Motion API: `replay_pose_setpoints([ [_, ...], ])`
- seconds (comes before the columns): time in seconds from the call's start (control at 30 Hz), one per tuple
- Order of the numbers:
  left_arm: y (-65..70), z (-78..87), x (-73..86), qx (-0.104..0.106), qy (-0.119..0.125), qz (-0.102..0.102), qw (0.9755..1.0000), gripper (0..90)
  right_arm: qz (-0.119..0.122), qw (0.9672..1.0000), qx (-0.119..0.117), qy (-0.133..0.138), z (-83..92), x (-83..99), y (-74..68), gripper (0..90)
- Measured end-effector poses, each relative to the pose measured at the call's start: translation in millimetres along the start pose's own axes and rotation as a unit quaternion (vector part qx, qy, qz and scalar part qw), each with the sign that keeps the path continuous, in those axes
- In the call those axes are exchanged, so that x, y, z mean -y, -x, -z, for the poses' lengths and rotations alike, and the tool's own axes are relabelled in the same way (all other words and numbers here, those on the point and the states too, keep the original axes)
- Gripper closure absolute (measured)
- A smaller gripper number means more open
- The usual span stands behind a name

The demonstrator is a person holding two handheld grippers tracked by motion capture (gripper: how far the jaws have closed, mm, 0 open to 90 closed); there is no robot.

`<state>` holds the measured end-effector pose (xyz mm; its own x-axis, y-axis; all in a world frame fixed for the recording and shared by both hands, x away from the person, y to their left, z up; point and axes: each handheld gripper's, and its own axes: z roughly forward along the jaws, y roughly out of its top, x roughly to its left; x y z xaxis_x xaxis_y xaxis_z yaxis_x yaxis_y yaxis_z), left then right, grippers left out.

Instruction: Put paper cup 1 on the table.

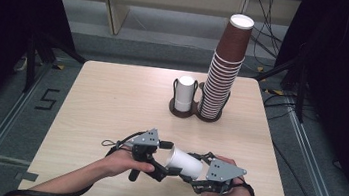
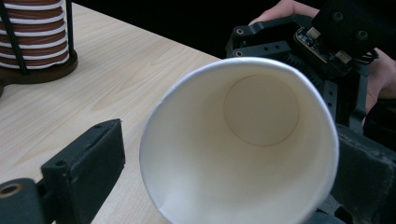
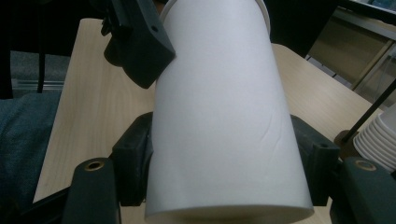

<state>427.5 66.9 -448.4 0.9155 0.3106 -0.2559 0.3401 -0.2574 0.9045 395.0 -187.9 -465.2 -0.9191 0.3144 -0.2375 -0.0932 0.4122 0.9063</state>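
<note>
We have the white cup (image 1: 184, 163) lying sideways above the table's (image 1: 111, 100) near edge, well short of the brown stack (image 1: 224, 69). Our right gripper (image 1: 197, 181) clamps its base; our left gripper (image 1: 163, 169), jaws apart, straddles its rim. Squeezing harder could crush the wall

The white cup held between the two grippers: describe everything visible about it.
The white paper cup lies on its side above the table's near edge, its open mouth toward the left gripper. It looks empty, with a rolled rim and a faint crease in its wall. The right gripper clamps it near the base; the left gripper's jaws flank its rim.
</note>
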Motion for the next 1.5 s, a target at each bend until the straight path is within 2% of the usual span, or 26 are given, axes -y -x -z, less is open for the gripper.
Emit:
replay_pose_setpoints([
  [0.03,0.2,0.2,-0.1,0.002,-0.001,-0.003,1.0000,5.8,-0.006,1.0000,-0.001,0.001,0.1,0.1,-1.0,35.8],
  [0.17,0.0,-0.2,0.8,0.014,0.004,-0.014,0.9998,7.6,-0.002,1.0000,-0.005,0.002,0.1,0.4,-1.2,35.9],
  [0.37,1.0,1.0,1.3,0.018,0.002,-0.018,0.9997,10.7,0.005,0.9999,-0.009,0.005,0.6,-0.8,-1.0,36.0],
  [0.4,1.0,0.5,1.3,0.029,0.008,-0.017,0.9994,11.5,0.003,0.9999,-0.011,0.005,0.5,-1.0,-1.3,36.0],
  [0.53,1.2,1.8,1.2,0.024,0.005,-0.019,0.9995,13.5,-0.001,0.9999,-0.014,0.007,-0.9,-1.3,-1.7,36.1],
  [0.57,0.1,1.3,2.0,0.032,0.010,-0.016,0.9993,13.7,0.001,0.9999,-0.014,0.008,-1.7,-1.1,-1.2,36.2],
  [0.73,-0.2,4.0,2.3,0.029,0.006,-0.018,0.9994,14.4,0.007,0.9998,-0.013,0.009,-2.8,-1.7,-0.6,36.2],
  [0.8,-0.6,4.2,2.4,0.036,0.013,-0.018,0.9991,14.7,0.005,0.9998,-0.015,0.014,-2.9,-1.9,-1.0,36.2],
  [0.87,-0.2,6.0,1.9,0.032,0.007,-0.019,0.9993,14.6,0.003,0.9998,-0.016,0.014,-2.9,-1.9,-1.3,36.4],
  [0.93,0.3,5.3,1.7,0.036,0.014,-0.026,0.9989,14.1,0.004,0.9997,-0.019,0.014,-2.1,-2.9,-1.4,36.6],
  [1.0,0.4,5.4,1.7,0.029,0.010,-0.028,0.9991,12.5,0.004,0.9997,-0.019,0.016,-2.3,-2.8,-1.5,36.6],
  [1.1,-0.4,4.4,3.9,0.034,0.007,-0.026,0.9991,10.1,0.003,0.9995,-0.028,0.011,-2.5,-2.1,-3.0,36.6],
  [1.2,-0.1,4.1,4.5,0.042,0.011,-0.027,0.9987,11.6,0.002,0.9996,-0.024,0.014,-2.9,-1.8,-3.5,36.6],
  [1.23,0.3,4.0,4.6,0.045,0.012,-0.026,0.9986,14.8,0.005,0.9996,-0.023,0.017,-3.4,-1.8,-2.9,36.6],
  [1.27,1.0,4.9,4.2,0.038,0.008,-0.031,0.9987,14.8,0.005,0.9996,-0.023,0.017,-3.4,-1.8,-2.9,36.6],
  [1.33,0.7,5.5,3.5,0.039,0.006,-0.036,0.9986,16.4,0.012,0.9995,-0.023,0.017,-3.6,-2.2,-1.7,36.5],
  [1.37,0.8,5.5,3.4,0.042,0.013,-0.038,0.9983,16.4,0.009,0.9995,-0.026,0.015,-3.6,-2.2,-2.0,36.4],
  [1.4,1.0,7.0,2.7,0.043,0.013,-0.047,0.9979,17.9,-0.006,0.9995,-0.028,0.016,-3.8,-2.2,-1.8,36.0],
  [1.5,3.4,9.9,1.8,0.033,0.010,-0.056,0.9978,19.4,-0.004,0.9994,-0.030,0.016,-4.5,-3.6,-1.0,35.5],
])
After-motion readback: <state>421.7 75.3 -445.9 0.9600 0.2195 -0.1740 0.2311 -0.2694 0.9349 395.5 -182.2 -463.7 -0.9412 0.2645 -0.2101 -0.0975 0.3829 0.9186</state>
